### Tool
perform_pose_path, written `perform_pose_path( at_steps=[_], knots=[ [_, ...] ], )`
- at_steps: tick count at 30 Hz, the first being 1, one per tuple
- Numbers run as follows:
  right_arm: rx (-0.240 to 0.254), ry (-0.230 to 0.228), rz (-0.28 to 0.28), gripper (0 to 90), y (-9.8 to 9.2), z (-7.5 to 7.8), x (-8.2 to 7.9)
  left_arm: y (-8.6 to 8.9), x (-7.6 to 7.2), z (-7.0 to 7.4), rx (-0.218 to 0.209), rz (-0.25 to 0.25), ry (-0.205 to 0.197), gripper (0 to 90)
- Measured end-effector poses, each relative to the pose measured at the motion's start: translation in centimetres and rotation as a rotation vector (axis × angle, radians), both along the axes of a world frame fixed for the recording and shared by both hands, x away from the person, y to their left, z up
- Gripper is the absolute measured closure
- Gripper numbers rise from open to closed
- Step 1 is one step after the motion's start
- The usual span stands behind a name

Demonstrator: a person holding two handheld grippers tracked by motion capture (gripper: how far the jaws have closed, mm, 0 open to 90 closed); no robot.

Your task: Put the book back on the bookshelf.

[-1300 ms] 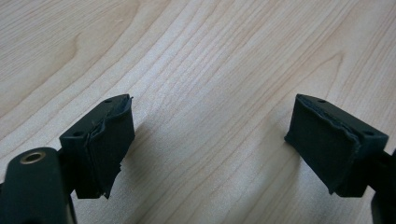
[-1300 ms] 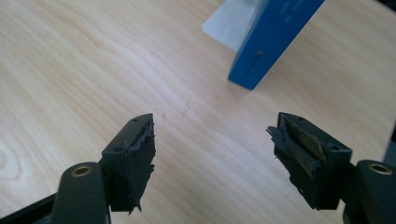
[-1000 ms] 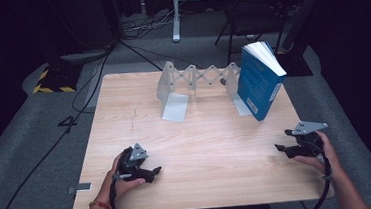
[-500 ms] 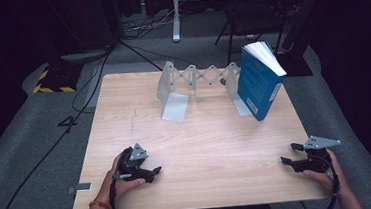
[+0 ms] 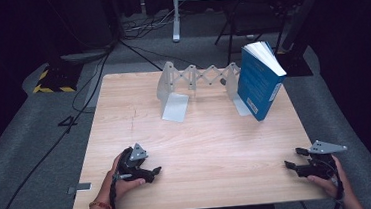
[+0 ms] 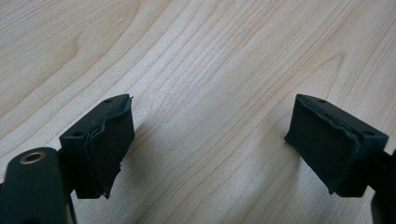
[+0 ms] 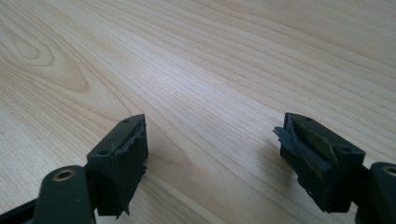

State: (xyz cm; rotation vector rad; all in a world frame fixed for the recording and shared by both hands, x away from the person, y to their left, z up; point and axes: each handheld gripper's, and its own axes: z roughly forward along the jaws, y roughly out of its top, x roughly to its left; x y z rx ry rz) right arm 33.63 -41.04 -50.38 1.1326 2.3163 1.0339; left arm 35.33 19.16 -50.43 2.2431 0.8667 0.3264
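Black grippers, left gripper (image 5: pixel 151 173) and right gripper (image 5: pixel 293 159), each topped by a grey triangular plate; frayed black pads (image 6: pixel 109 140), a brass-ringed screw hole.

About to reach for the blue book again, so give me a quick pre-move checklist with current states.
1. Left gripper open, nothing between its jaws: ok.
2. Right gripper open, nothing held; its jaws have just been opening: ok.
3. Blue book against the expandable bookend rack: leans, not upright: not ok.
4. Book well seated in the rack: cannot tell.
5. Bare table between grippers and book: ok.
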Motion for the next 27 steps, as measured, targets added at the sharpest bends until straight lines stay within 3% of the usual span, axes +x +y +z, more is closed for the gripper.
perform_pose_path(
  at_steps=[27],
  knots=[
    [0.0,-0.001,-0.021,23.4,0.35,-0.01,0.38,0.05,0.05,0.0,-0.001,-0.004,0.001,14.7]
  ],
)
